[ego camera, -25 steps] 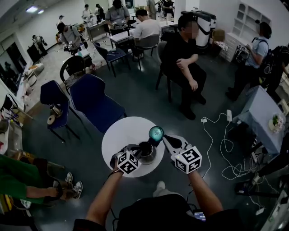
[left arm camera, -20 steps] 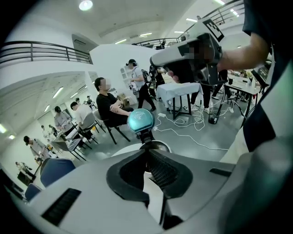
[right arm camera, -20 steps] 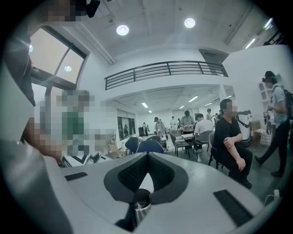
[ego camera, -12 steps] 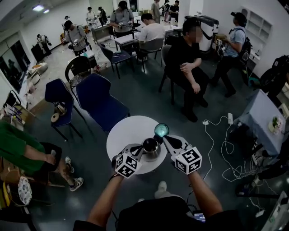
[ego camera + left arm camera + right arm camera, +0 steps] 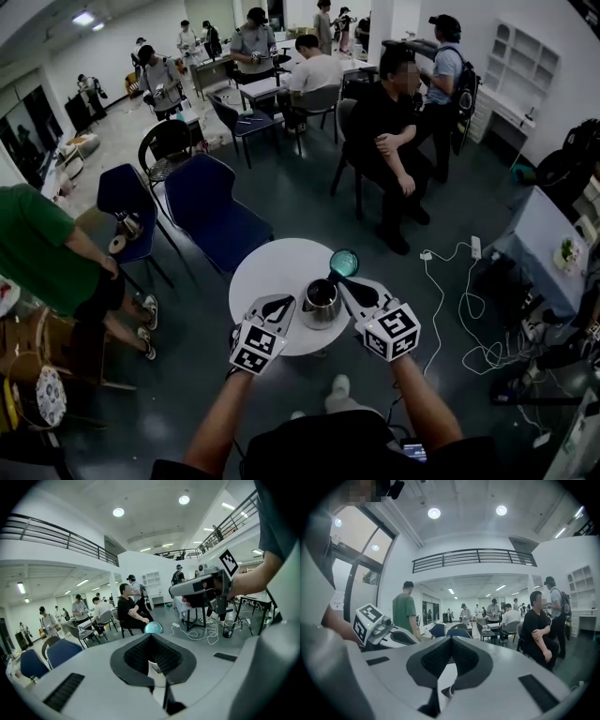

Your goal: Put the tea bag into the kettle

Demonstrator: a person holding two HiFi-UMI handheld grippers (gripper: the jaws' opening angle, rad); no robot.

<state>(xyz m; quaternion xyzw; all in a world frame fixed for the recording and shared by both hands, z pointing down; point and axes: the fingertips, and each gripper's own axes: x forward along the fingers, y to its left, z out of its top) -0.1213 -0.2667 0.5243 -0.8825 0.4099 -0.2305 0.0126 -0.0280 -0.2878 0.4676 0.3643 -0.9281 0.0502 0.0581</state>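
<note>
A steel kettle (image 5: 322, 302) stands on the round white table (image 5: 272, 272). Its teal lid (image 5: 344, 263) is raised at the far right rim and also shows in the left gripper view (image 5: 153, 628). My right gripper (image 5: 343, 282) has its jaws shut at the lid's base; in its own view (image 5: 451, 638) a small dark edge sits low between them. My left gripper (image 5: 284, 302) hangs just left of the kettle, clear of its mouth. It is shut on a small white paper piece (image 5: 157, 671), the tea bag.
Two blue chairs (image 5: 211, 220) stand beyond the table. A person in green (image 5: 37, 244) stands at the left and a seated person in black (image 5: 389, 131) is behind. White cables (image 5: 459, 281) trail over the floor on the right, near a cloth-covered table (image 5: 544, 234).
My left gripper has drawn back from the kettle's mouth toward me. The right gripper stays at the lid. The person in green has stood up and come closer at the left.
</note>
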